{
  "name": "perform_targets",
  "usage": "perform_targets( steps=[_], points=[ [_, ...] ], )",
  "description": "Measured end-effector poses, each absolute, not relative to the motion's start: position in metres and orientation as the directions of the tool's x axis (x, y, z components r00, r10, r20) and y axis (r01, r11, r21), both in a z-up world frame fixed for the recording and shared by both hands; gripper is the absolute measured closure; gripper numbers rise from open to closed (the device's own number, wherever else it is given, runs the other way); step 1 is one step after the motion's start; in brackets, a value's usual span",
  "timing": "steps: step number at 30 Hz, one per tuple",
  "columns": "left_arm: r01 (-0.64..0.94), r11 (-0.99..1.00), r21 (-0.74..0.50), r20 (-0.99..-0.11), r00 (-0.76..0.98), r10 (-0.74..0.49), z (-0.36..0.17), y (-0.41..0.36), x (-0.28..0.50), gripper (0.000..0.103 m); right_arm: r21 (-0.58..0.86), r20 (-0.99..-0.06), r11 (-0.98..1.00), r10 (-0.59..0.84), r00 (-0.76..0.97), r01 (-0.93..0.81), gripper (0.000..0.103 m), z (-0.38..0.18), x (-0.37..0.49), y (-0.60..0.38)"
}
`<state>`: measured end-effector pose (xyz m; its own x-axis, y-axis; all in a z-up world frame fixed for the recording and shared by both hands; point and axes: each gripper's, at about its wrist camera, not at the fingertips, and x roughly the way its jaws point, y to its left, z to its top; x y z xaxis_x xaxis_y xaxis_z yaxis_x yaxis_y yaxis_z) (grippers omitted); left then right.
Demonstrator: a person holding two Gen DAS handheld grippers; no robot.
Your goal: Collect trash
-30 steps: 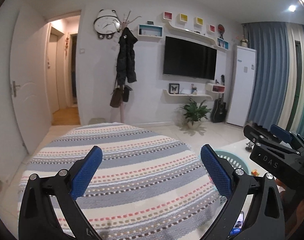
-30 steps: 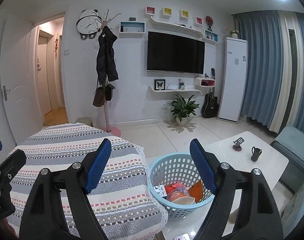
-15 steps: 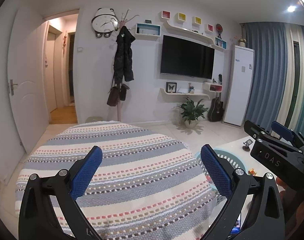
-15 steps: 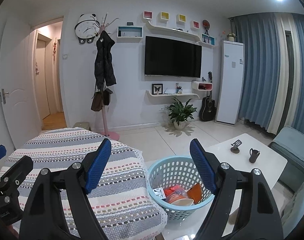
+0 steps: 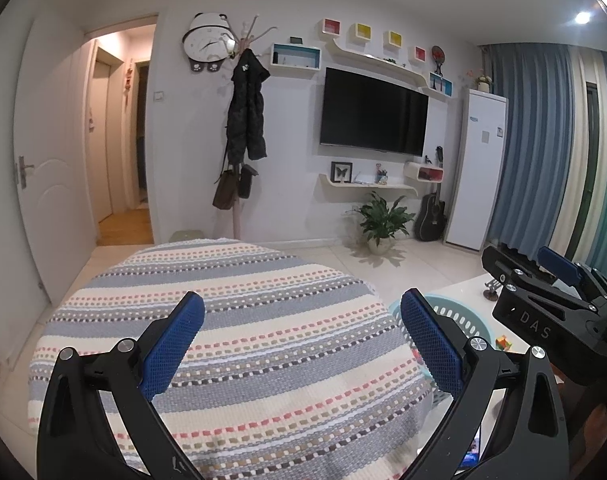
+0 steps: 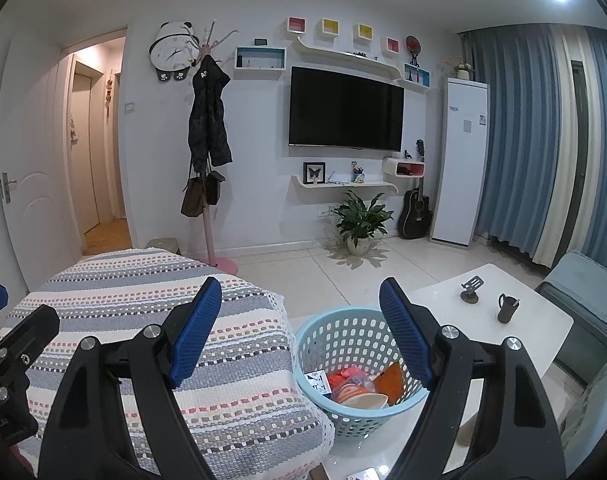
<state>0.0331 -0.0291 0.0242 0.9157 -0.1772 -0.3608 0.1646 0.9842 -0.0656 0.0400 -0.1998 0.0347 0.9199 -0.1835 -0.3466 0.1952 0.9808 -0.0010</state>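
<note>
Trash (image 6: 357, 386): red and orange wrappers piled inside blue basket (image 6: 343, 330), on white table (image 6: 539, 320).
Right gripper (image 6: 299, 330): jaws wide, empty, basket at 5 o'clock.
Left gripper (image 5: 301, 334): jaws wide, empty, above striped cloth (image 5: 263, 300).

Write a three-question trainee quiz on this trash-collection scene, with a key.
1. True or false: the light blue basket already holds trash.
2. Multiple choice: what is the right gripper holding? A) an orange wrapper B) a cup C) nothing
3. Fill in: the basket stands on the white ____, beside the striped cover.

Key: 1 true, wrappers and a paper bowl lie inside. 2 C, its fingers are spread and bare; the left gripper is likewise open. 3 table.
</note>
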Motion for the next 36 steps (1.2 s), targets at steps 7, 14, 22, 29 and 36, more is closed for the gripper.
perform_targets(
  steps=[7, 14, 22, 29, 36],
  points=[
    [0.167, 0.983, -0.073, -0.364, 0.913, -0.183, 0.023, -0.026, 0.033, 0.008, 0.017, -0.325, 0.983, -0.166, 0.931, 0.181, 0.024, 0.036, 0.035, -0.198],
    [0.171, 0.982, -0.080, -0.366, 0.911, -0.189, 0.022, -0.025, 0.032, 0.008, 0.005, -0.324, 0.984, -0.166, 0.931, 0.177, 0.023, 0.036, 0.033, -0.192],
    [0.170, 0.980, -0.099, -0.375, 0.906, -0.195, 0.021, -0.019, 0.033, 0.008, 0.000, -0.330, 0.985, -0.161, 0.930, 0.171, 0.022, 0.035, 0.034, -0.186],
    [0.169, 0.981, -0.099, -0.364, 0.911, -0.194, 0.024, -0.018, 0.031, 0.008, 0.003, -0.325, 0.986, -0.156, 0.933, 0.166, 0.021, 0.037, 0.034, -0.185],
    [0.170, 0.980, -0.100, -0.363, 0.911, -0.195, 0.022, -0.018, 0.029, 0.008, -0.001, -0.326, 0.986, -0.159, 0.932, 0.167, 0.019, 0.036, 0.032, -0.185]
  ],
)
